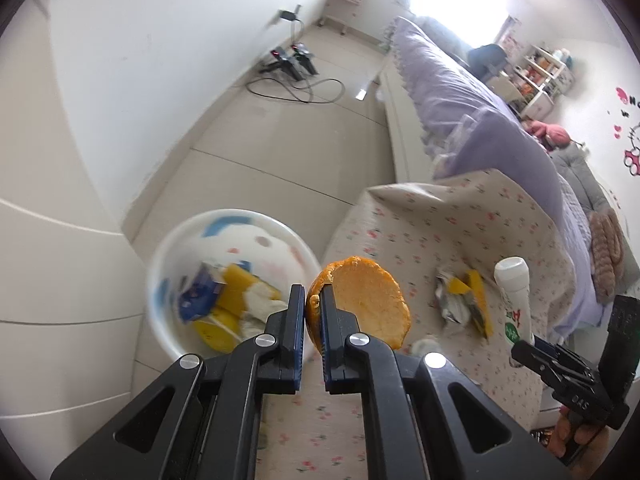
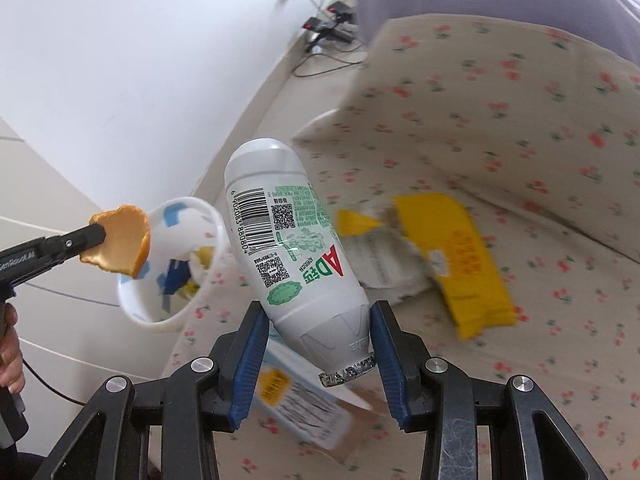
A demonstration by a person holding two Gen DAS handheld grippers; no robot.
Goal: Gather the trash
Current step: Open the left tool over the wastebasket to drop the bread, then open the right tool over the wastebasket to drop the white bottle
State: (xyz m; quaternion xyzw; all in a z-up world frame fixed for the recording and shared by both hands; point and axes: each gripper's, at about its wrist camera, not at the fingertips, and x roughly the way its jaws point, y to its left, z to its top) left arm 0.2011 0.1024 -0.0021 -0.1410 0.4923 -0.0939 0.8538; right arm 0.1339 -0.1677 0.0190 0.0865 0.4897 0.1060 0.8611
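Note:
My left gripper (image 1: 313,298) is shut on an orange peel (image 1: 370,304), held in the air beside the rim of a white bin (image 1: 176,248). Wrappers lie inside that bin. From the right wrist, the same peel (image 2: 120,244) hangs in the left gripper (image 2: 94,236) over the bin (image 2: 136,312). My right gripper (image 2: 318,320) is shut on a white drink bottle (image 2: 288,236) with green and red print, its neck toward the camera. That bottle (image 1: 514,292) also shows at the right of the left wrist view. A yellow wrapper (image 2: 452,256) lies on the flowered bed sheet (image 2: 520,120).
A crumpled wrapper (image 1: 464,296) lies on the sheet, and a printed packet (image 2: 304,412) sits below the bottle. A purple quilt (image 1: 472,92) covers the far bed. Cables and chargers (image 1: 292,64) lie on the floor by the wall. A hand (image 2: 8,348) grips the left tool.

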